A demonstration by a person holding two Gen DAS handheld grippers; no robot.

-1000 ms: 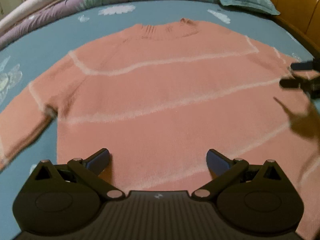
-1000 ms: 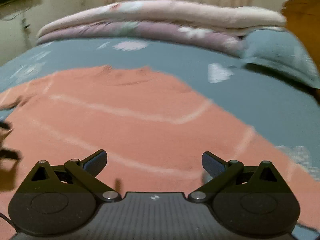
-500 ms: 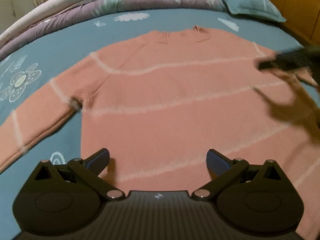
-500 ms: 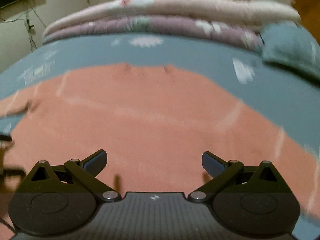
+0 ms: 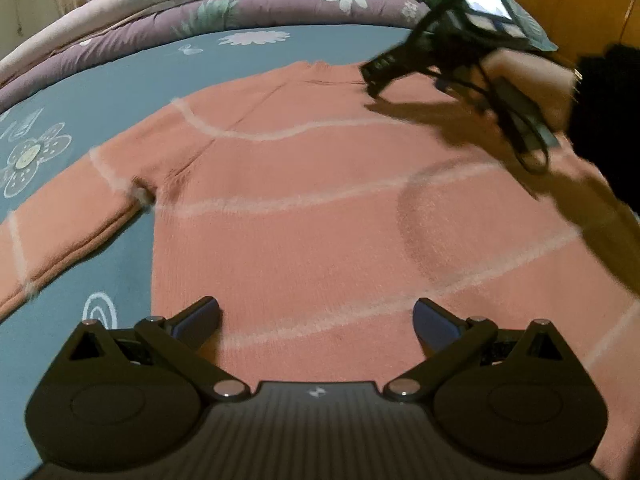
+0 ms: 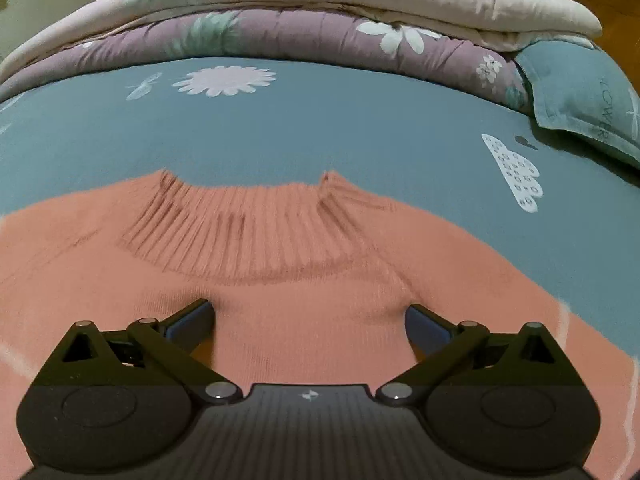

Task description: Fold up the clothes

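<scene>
A salmon-pink sweater [image 5: 320, 208] with thin pale stripes lay spread flat on a bed covered by a blue-grey flowered sheet [image 6: 320, 128], its ribbed collar [image 6: 248, 236] pointing toward the folded quilts [image 6: 304, 20] stacked at the far side. The left gripper [image 5: 316, 318] hung over the lower body of the garment, its jaws spread wide and empty — the hem area lay between and just ahead of them, and one sleeve [image 5: 60, 240] ran off to the left of the jaws across the sheet. The right gripper [image 6: 308, 316] sat low over the upper chest of the sweater, its jaws likewise wide apart and holding nothing, with the collar directly ahead of them and pink knit filling the gap between the fingers. In the left wrist view that same right gripper [image 5: 372, 76] appeared blurred, up and to the right of the left jaws near the neckline, held by a hand [image 5: 528, 84] emerging from a dark sleeve [image 5: 608, 120] and throwing a shadow across the knit. A blue-green pillow [image 6: 588, 96] rested beyond and to the right of the right jaws, beside the quilts.
</scene>
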